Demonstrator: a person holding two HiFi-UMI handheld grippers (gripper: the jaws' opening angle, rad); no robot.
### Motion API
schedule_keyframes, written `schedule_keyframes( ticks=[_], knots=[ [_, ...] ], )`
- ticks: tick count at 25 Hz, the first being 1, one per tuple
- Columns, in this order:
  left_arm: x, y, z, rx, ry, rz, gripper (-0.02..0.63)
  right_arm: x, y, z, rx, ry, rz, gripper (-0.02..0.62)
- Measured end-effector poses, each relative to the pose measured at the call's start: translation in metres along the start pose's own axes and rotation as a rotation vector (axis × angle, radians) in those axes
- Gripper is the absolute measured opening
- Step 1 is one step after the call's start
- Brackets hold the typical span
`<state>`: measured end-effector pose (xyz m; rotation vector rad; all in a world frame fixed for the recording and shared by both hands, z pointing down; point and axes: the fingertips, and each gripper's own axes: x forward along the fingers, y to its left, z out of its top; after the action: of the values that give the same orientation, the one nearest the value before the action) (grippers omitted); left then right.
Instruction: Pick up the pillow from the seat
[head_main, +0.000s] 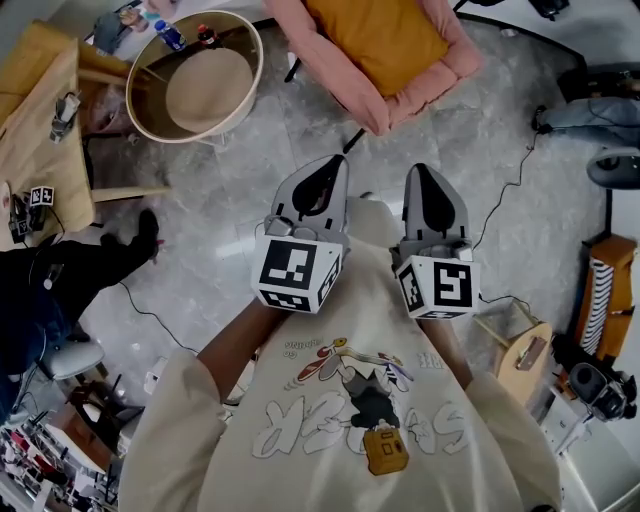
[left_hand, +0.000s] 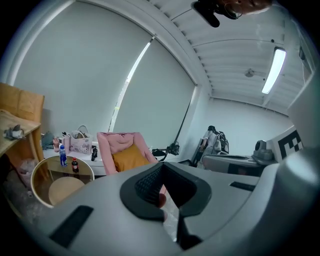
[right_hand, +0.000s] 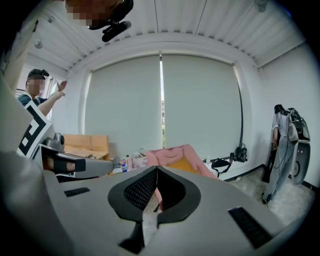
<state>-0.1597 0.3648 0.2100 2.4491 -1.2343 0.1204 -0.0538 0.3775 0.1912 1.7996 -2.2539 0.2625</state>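
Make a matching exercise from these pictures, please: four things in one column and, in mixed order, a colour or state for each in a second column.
Things:
1. pillow
2. chair
3. side table
4. left gripper

Colour or state:
A. pink
B. jaws shut, nothing held
C. mustard yellow
D. beige

Right pairs: 1-C, 2-A, 3-D, 4-B.

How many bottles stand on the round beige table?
2: a blue plastic bottle and a dark red-capped bottle, at the far edge of the table. Others may be hidden.
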Motion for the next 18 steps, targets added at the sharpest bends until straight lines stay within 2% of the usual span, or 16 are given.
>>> schedule_keyframes(
  ticks=[11,18],
  knots=[
    [0.021,0.024,0.006,-0.003,0.017,-0.003,0.005,0.034,-0.006,0.009,0.011,0.001,-0.017,0.02],
    [0.058,0.035,0.012,0.002,0.034,0.009,0.005,0.07,-0.03,0.011,0.033,0.005,-0.011,0.02]
  ],
)
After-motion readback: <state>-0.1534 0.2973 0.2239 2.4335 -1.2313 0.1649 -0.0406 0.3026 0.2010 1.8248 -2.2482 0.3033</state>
